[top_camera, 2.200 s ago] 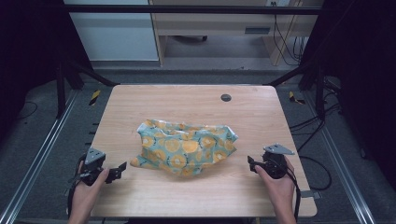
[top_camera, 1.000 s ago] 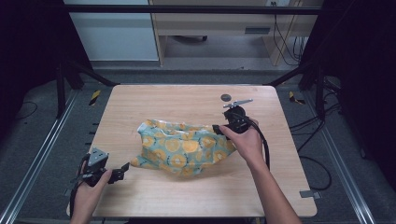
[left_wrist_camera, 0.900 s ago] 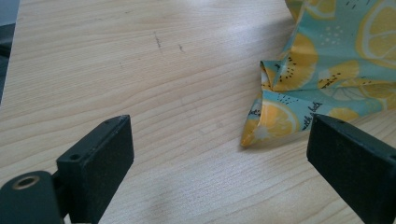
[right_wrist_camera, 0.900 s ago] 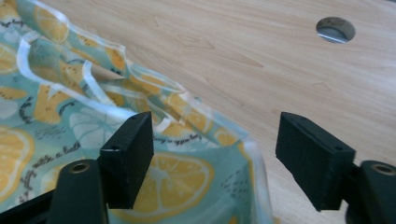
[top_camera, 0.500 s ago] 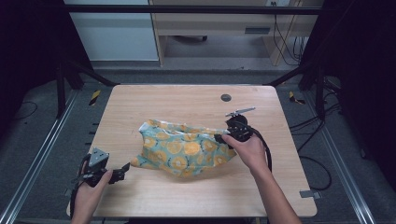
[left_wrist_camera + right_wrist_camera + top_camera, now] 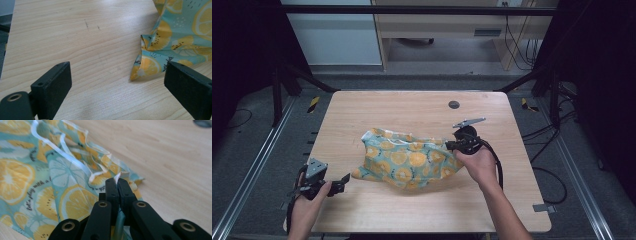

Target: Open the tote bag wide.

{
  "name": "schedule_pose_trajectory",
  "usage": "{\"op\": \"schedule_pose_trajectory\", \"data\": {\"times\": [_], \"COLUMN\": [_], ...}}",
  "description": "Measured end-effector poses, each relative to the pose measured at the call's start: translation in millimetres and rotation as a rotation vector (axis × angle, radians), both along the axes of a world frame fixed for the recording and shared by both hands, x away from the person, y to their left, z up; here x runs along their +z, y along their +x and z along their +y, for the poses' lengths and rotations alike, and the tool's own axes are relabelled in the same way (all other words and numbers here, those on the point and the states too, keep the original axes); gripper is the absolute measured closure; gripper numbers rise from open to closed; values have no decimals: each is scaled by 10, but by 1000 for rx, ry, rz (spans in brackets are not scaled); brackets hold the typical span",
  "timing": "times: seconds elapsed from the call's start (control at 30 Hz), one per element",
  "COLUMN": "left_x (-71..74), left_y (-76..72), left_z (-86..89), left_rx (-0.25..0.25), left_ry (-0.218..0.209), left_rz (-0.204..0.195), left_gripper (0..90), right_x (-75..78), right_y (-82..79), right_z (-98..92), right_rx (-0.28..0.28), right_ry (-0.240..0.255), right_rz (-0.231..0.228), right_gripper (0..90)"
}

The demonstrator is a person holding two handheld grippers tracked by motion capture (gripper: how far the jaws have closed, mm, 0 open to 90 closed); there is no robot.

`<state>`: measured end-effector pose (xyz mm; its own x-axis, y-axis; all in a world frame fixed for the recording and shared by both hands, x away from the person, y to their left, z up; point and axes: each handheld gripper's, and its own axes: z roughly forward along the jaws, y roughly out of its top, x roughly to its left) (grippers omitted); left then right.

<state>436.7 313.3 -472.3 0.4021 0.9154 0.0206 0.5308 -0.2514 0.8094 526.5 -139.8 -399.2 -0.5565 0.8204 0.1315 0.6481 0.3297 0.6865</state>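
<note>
So the crumpled cloth (image 6: 409, 160), teal with orange slices printed all over it, sits roughly mid-table on the wooden table (image 6: 387, 107), a bit toward the near half. The right gripper (image 6: 452, 145) is at the cloth's right edge and its jaws have just been closing; in the right gripper view (image 6: 117, 185) they're pinched tight on a thin fold of the fabric hem, with a bit of white edge poking out above the tips. The left gripper (image 6: 343, 183) is down near the front-left corner of the table, jaws spread wide with nothing between them. In the left gripper view (image 6: 117, 87) the cloth's near corner (image 6: 146, 67) lies flat on the wood, just beside one jaw. A small dark round disc (image 6: 454, 104) sits on the far side of the table.
</note>
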Motion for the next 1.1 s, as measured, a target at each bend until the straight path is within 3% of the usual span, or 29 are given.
{"op": "schedule_pose_trajectory", "data": {"times": [0.3,0.53,0.67,0.8,0.97,1.0,1.1], "left_x": [11,69,164,348,565,625,681], "left_y": [-2,-23,-56,-39,129,222,312], "left_z": [13,5,3,-41,-201,-289,-377], "left_rx": [2,0,-12,-26,-81,-108,-123], "left_ry": [2,12,-1,-30,-24,-25,-10], "left_rz": [-9,-39,-70,-113,-129,-123,-120], "left_gripper": [73,81,89,107,131,131,139], "right_x": [216,340,342,310,280,272,268], "right_y": [-160,-476,-583,-685,-685,-671,-660], "right_z": [90,208,226,234,227,231,239], "right_rx": [58,159,185,209,222,227,232], "right_ry": [65,110,128,140,139,140,142], "right_rz": [-119,-201,-218,-227,-223,-222,-221], "right_gripper": [892,891,891,891,890,890,889]}}
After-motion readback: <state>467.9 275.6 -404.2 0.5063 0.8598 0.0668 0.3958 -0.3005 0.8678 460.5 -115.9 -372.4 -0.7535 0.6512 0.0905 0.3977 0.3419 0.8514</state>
